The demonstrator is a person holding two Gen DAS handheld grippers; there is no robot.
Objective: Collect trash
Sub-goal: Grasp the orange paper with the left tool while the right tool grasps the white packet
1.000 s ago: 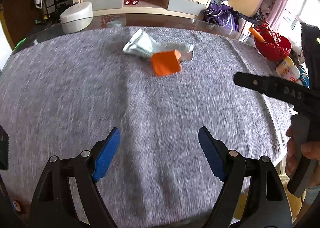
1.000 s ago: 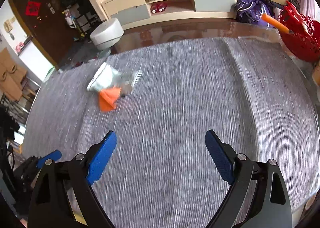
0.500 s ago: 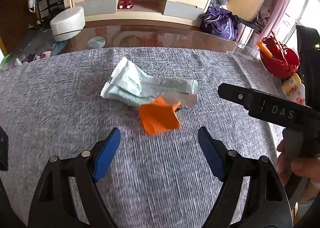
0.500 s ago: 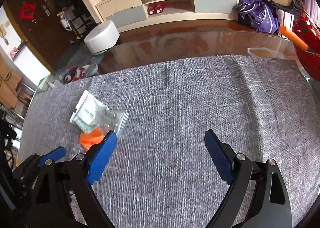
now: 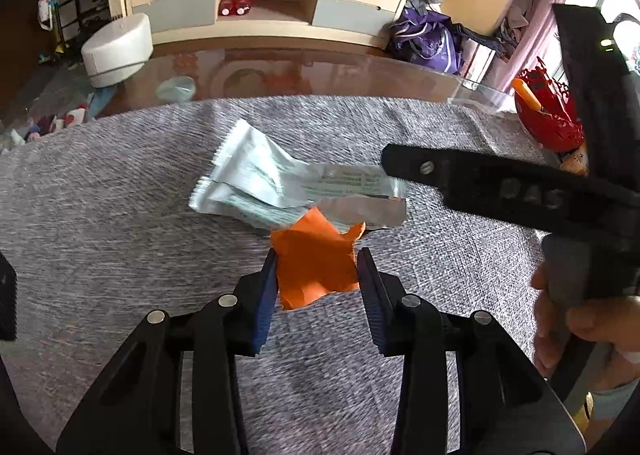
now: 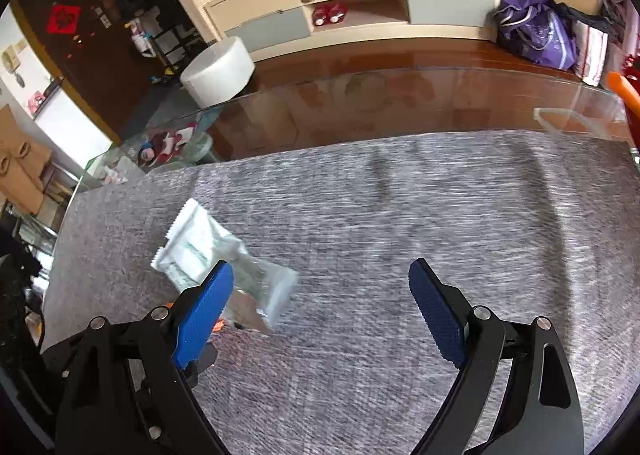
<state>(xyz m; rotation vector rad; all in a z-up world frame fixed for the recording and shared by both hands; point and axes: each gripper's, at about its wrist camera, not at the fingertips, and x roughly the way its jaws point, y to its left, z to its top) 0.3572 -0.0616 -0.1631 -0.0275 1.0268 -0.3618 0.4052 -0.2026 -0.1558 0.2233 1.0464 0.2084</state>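
Note:
A crumpled orange paper scrap [image 5: 316,267] lies on the grey table cloth [image 5: 100,215]. My left gripper [image 5: 318,275] straddles it and its jaws are closing, the blue pads right at the scrap's two edges without squeezing it. Just beyond lie overlapping white and silver foil wrappers [image 5: 256,183]. In the right wrist view the same wrappers [image 6: 200,247] sit partly behind the left blue finger of my right gripper [image 6: 320,307], which is wide open and holds nothing. One black finger [image 5: 480,187] of the right gripper reaches over the wrappers' right end.
A person's hand [image 5: 580,319] grips the right tool's handle. A red basket [image 5: 548,115] stands at the table's right edge. The bare glass tabletop [image 6: 400,103] continues past the cloth. On the floor beyond are a white round stool [image 5: 118,49] and a low cabinet [image 5: 264,3].
Both grippers moved forward to the trash. The left jaws narrowed from wide open to flank the orange scrap. The right gripper stayed wide open and now reaches the wrappers.

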